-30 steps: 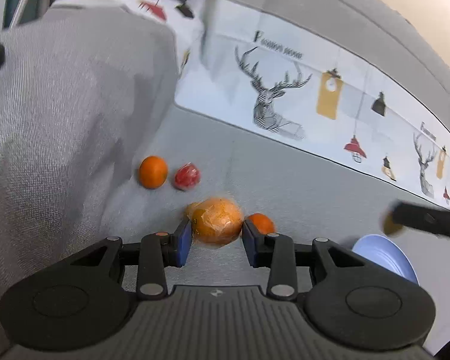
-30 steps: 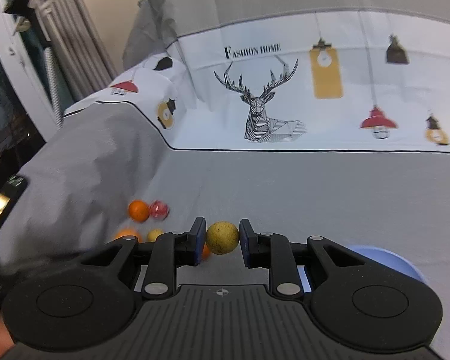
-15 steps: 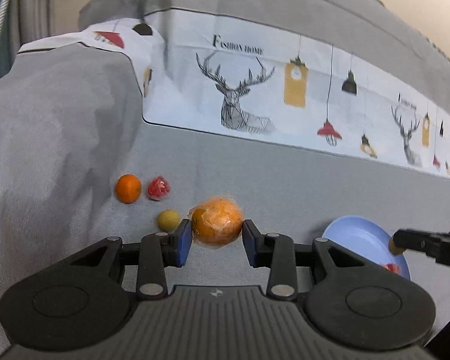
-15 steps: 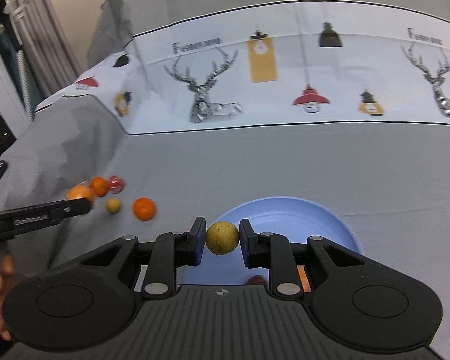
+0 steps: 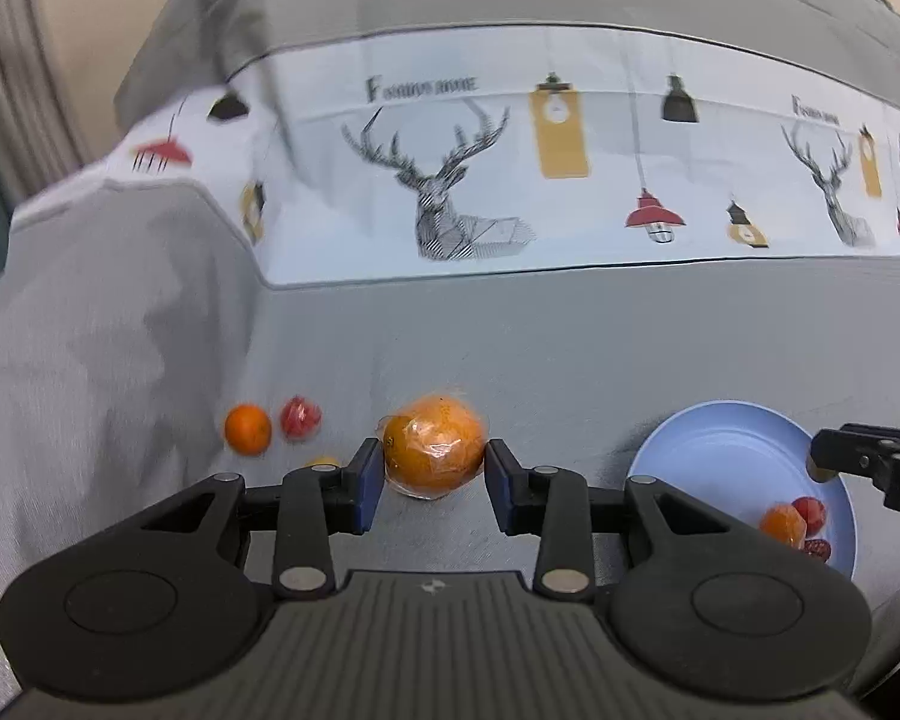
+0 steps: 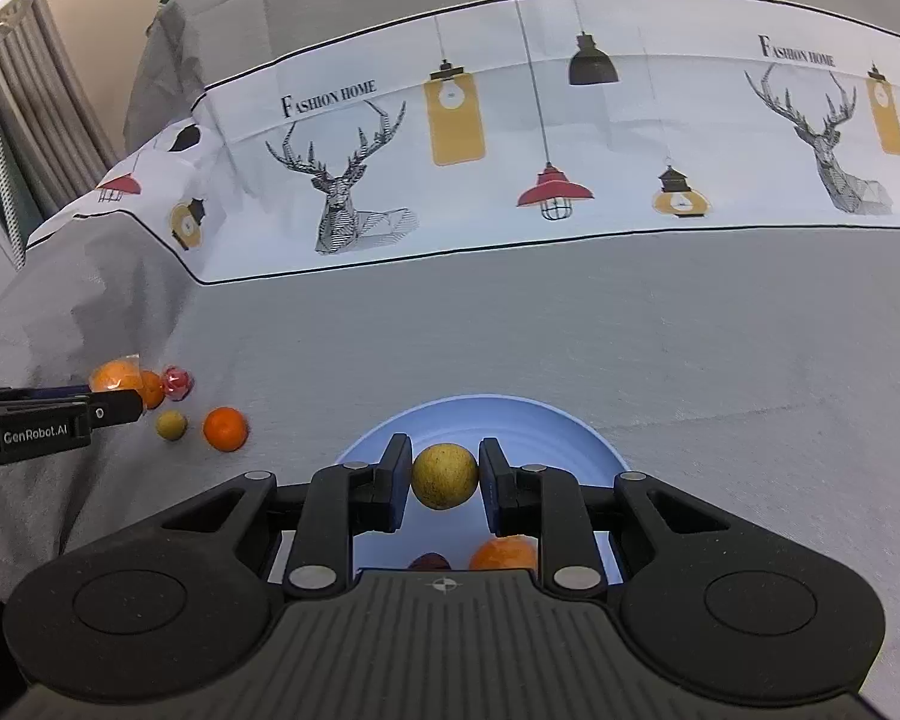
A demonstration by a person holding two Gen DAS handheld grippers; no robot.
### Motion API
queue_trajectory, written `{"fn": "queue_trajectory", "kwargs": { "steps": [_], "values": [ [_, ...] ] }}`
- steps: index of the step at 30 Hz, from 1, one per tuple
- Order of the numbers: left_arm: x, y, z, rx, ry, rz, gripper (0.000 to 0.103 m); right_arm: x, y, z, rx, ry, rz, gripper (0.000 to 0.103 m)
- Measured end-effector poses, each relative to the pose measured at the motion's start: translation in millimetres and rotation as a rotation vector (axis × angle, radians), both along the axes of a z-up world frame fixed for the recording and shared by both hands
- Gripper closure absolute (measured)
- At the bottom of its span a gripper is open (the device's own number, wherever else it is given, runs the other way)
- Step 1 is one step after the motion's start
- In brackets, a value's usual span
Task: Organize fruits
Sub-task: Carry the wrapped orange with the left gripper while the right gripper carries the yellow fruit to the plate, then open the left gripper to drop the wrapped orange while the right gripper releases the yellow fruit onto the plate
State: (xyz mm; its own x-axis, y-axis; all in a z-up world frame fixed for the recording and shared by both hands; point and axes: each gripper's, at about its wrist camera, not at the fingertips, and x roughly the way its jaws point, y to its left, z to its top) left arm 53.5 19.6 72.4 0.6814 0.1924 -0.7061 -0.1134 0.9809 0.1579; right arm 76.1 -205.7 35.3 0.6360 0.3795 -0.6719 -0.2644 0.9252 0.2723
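Holding a yellow-green fruit (image 6: 445, 476) clamped in my right gripper (image 6: 444, 480) over the blue plate (image 6: 594, 447) and a wrapped orange (image 5: 435, 449) in my left gripper (image 5: 433, 471), I judged either could roll off if released high.

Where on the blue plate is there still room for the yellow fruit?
The far part of the blue plate, toward the deer cloth, is bare. Its near edge is crowded: an orange fruit and a dark red one lie there. The right claw holds the yellow fruit over the plate's middle.

Both grippers' fingers (image 5: 366, 474) clamped.
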Motion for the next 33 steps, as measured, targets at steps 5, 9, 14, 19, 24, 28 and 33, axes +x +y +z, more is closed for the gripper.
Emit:
{"fn": "queue_trajectory", "kwargs": {
  "steps": [5, 9, 14, 19, 24, 28, 33],
  "values": [
    [-1, -23, 6, 0.032, -0.036, -0.044, 0.062, 2, -5, -2, 0.005, 0.014, -0.024, 0.077],
    [2, -36, 6, 0.009, -0.036, -0.066, 0.062, 2, -6, -3, 0.0, 0.016, -0.036, 0.077],
    [8, -47, -1, -0.083, -0.02, -0.107, 0.062, 4, -8, -5, -0.012, 0.028, -0.057, 0.078],
    [12, -56, -6, -0.166, -0.02, -0.13, 0.065, 6, -8, -8, -0.018, 0.05, -0.07, 0.078],
    [16, -65, -14, -0.208, 0.011, -0.148, 0.071, 7, -4, -9, -0.018, 0.054, -0.072, 0.078],
    [17, -61, -17, -0.238, 0.024, -0.139, 0.071, 10, 0, -11, -0.006, 0.06, -0.088, 0.078],
    [19, -47, -16, -0.268, 0.027, -0.109, 0.071, 13, 5, -14, -0.004, 0.075, -0.095, 0.077]
  ]
}}
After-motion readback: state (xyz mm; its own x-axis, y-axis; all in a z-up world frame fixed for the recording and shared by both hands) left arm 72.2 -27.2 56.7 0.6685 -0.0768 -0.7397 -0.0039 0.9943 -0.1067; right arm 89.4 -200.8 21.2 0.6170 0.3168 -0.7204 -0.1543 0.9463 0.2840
